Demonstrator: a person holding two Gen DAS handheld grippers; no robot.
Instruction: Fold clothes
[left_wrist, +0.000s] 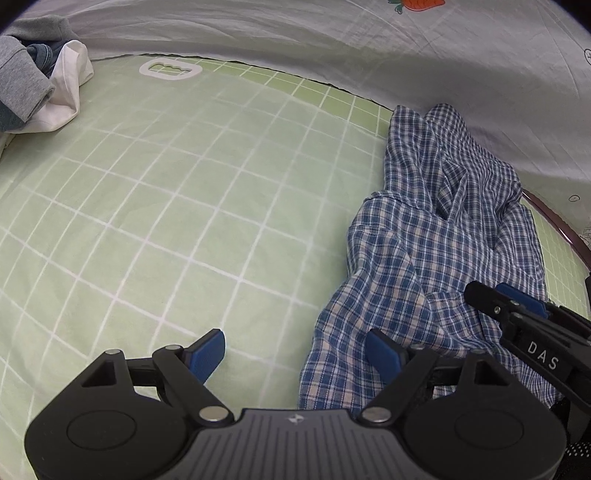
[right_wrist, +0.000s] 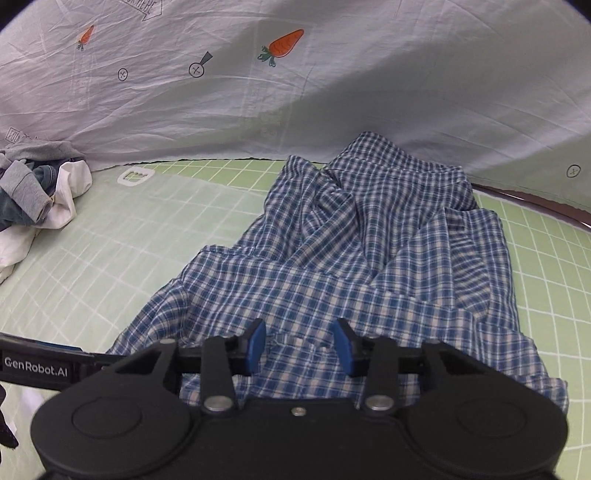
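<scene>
the left gripper (left_wrist: 295, 350) stood wide open over the green mat (left_wrist: 166, 206), w/ the right gripper (right_wrist: 301, 345) half open, pads not pressing, over the plaid shirt (right_wrist: 332, 266).

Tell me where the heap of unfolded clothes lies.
The heap of unfolded clothes lies at the far left of both views on the green grid mat, by the carrot-print sheet, apart from the checked shirt.

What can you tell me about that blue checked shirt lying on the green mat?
The shirt is thin woven cloth in a blue and white check, crumpled and unfolded, with deep creases. It lies on the gridded green mat, its far end reaching the white carrot-print sheet. The right gripper is at its near edge, with cloth between the blue pads. The left gripper is open beside it, one pad over its edge.
</scene>
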